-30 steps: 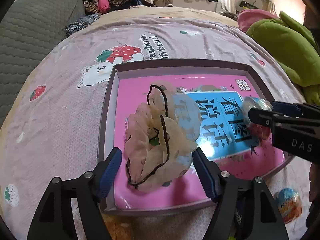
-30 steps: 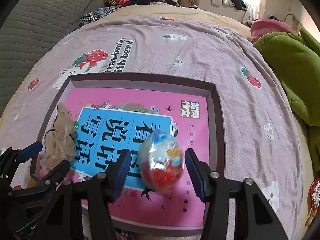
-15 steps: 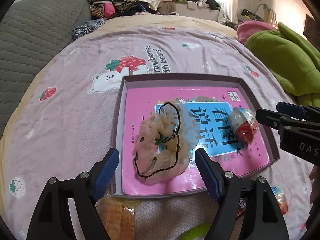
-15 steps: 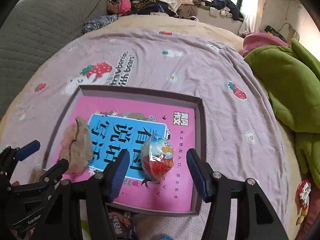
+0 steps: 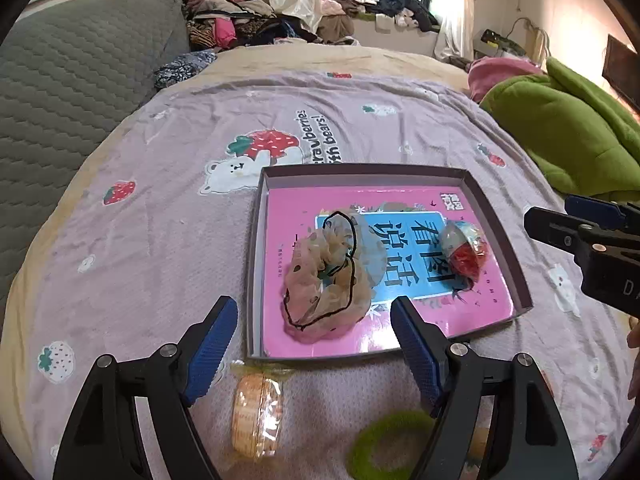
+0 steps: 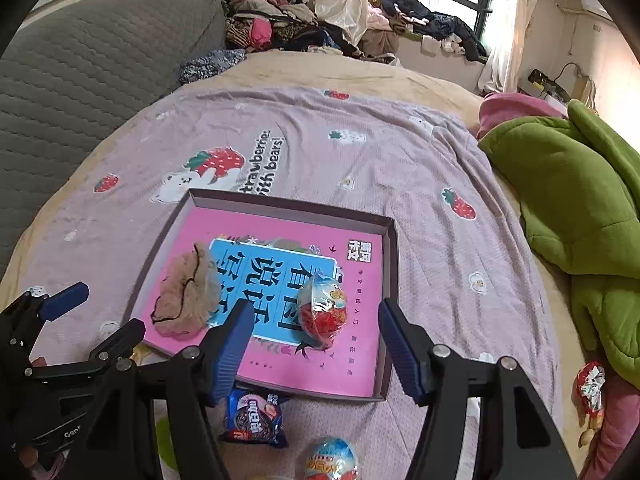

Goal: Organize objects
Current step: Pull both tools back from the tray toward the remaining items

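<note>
Jaws on the left gripper (image 5: 312, 344) stand wide apart with nothing between the pads; just ahead of them the beige scrunchie (image 5: 332, 276) lies on the pink book (image 5: 404, 320) inside the shallow box (image 5: 256, 240), clear of both pads. Under and behind those jaws, on the strawberry-print blanket (image 5: 160, 240), a wrapped biscuit pack (image 5: 256, 416) and a green ring (image 5: 388, 440) lie outside the box. Over on the right gripper (image 6: 316, 340) the jaws are opening, and the foil-wrapped chocolate egg (image 6: 324, 308) sits on the book just ahead of the gap between them, touched by neither pad. Behind the right jaws, closer to the person, an Oreo packet (image 6: 256, 420) and a second egg (image 6: 332, 460) lie on the blanket. A green quilt (image 6: 572, 208) is heaped well off to the right of both grippers.
</note>
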Available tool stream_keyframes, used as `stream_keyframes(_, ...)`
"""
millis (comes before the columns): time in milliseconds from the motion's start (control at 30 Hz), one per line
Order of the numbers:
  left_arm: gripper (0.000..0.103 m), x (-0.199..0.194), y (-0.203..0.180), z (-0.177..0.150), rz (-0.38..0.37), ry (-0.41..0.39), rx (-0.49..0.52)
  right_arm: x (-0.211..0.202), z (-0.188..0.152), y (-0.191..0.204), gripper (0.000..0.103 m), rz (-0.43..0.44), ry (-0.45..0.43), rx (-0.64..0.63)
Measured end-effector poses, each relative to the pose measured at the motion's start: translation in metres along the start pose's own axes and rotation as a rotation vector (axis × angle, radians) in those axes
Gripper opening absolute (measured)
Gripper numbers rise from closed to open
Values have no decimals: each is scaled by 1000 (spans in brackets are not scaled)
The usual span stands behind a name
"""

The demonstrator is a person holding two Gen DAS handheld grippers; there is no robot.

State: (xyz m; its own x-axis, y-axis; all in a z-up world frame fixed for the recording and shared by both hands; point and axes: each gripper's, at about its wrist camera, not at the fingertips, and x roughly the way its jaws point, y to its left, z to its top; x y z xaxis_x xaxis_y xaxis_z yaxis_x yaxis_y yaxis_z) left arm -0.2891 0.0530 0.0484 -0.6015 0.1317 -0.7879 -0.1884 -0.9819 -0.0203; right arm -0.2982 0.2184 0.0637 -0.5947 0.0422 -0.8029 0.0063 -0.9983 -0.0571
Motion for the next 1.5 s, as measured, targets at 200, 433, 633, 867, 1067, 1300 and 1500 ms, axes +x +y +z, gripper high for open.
stream_keyframes(200,80,-27,5,-4,0,-26,0,-25,-5,3,65,2,-22,-7)
stream_keyframes(433,80,-59,7,-12,-1,-57,8,-54,-17,10,65,2,-41,-43)
stream_keyframes(633,80,-74,5,-28,-4,-52,11,-72,-31,14,65,9,-56,-58)
stream_keyframes(867,80,-86,-2,-59,-13,-47,28,-78,-64,17,65,4,-28,-77)
stream_keyframes(1067,80,-94,-9,-85,-27,-45,22,-80,-91,18,65,4,-12,-81)
stream_keyframes(1300,80,-102,-19,-110,-28,-41,32,-91,-113,19,65,6,-18,-84)
stream_keyframes(1500,80,-108,-27,-128,-37,-42,41,-98,-128,17,65,2,-27,-90)
